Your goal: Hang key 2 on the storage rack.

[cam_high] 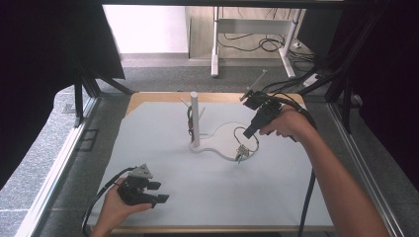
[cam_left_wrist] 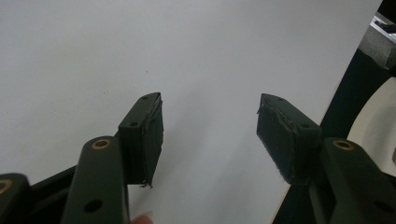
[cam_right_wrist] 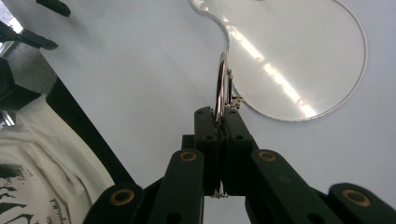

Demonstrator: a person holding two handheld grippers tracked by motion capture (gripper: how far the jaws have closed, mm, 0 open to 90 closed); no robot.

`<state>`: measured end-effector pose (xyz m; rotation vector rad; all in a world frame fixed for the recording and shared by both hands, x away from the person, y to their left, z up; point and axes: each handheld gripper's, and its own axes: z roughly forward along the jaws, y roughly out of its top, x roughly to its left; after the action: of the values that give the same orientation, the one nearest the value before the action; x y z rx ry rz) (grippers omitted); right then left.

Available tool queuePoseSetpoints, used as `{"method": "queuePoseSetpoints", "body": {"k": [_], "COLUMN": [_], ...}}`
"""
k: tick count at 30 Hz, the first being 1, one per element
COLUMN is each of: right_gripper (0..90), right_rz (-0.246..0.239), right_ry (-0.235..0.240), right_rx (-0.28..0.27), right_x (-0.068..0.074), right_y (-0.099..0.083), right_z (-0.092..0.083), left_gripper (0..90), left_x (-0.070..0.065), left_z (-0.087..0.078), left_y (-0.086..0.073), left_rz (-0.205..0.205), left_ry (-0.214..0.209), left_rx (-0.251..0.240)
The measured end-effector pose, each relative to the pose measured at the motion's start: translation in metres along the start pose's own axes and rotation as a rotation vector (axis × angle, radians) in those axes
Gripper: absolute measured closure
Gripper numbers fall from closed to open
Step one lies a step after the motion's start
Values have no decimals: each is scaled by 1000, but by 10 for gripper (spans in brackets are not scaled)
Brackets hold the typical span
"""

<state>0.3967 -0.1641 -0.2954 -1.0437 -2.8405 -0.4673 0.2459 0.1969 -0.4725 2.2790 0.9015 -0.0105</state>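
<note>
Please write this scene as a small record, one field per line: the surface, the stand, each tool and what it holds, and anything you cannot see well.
surface: white table top
stand: white upright post with side pegs, on a clear flat base
on the post: a dark item hangs from a peg, too small to identify
left tool: jaws open, holding nothing, low at the near left of the table
right tool: jaws shut on a metal ring, at the base's edge
uncertain: small parts hang below the ring, unclear
</note>
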Motion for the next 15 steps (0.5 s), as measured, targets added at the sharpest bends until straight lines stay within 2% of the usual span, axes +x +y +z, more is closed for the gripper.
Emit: {"method": "queuePoseSetpoints", "body": {"k": [15], "right_gripper": [876], "right_rz": [29], "right_ry": [-15], "right_rx": [-7], "right_x": [-11], "right_y": [18], "right_z": [-4], "left_gripper": [415], "left_x": [-2], "left_z": [-1], "left_y": [1], "left_rz": [2], "left_ry": [-9], "left_rx": [-5]}}
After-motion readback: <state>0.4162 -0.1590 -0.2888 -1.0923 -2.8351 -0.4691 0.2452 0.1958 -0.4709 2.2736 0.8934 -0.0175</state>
